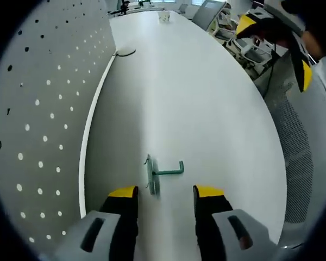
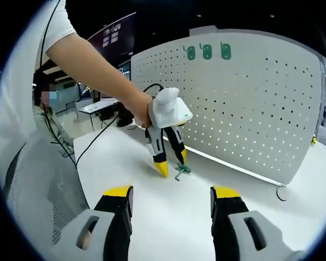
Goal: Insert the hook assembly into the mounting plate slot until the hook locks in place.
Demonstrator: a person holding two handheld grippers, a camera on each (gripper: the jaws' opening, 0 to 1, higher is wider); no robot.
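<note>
A green hook assembly [image 1: 162, 173] lies on the white table just ahead of my left gripper [image 1: 166, 191], whose yellow-tipped jaws stand open on either side of it without touching it. In the right gripper view the same hook [image 2: 181, 171] lies beside the left gripper [image 2: 170, 162], held by a person's hand and pointing down at the table. The white perforated mounting plate [image 2: 244, 103] stands upright behind it, with three green hooks [image 2: 206, 51] hung near its top edge. It also runs along the left gripper view's left side as the pegboard [image 1: 38, 125]. My right gripper [image 2: 172, 191] is open with nothing between its jaws.
A black cable [image 1: 125, 53] lies on the table by the plate's far end. A mesh chair back [image 1: 296, 147] stands at the table's right edge. The right gripper [image 1: 277, 38] hovers at the upper right. A person's arm [image 2: 92, 65] reaches in from the left.
</note>
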